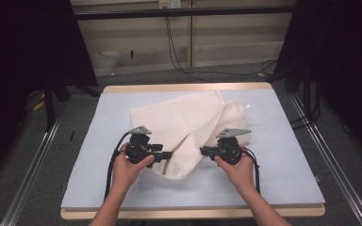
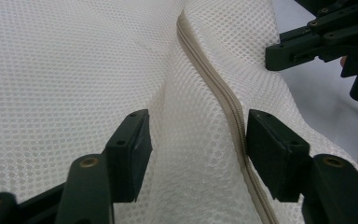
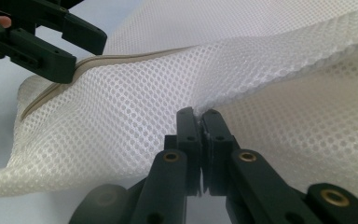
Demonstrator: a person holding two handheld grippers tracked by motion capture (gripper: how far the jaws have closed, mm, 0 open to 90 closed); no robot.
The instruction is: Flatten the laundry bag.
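High view: a cream mesh bag [image 1: 188, 129] lies crumpled on the table [image 1: 287, 155]. Right tongs [image 3: 200, 122] pinch its edge shut; left tongs [image 2: 198, 140] gape around the zipper [image 2: 223, 93], gripping nothing. Soft, light, floppy: best held by the zipper seam.

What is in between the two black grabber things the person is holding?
In the high view, a folded lobe of the cream mesh bag lies between the left gripper and the right gripper.
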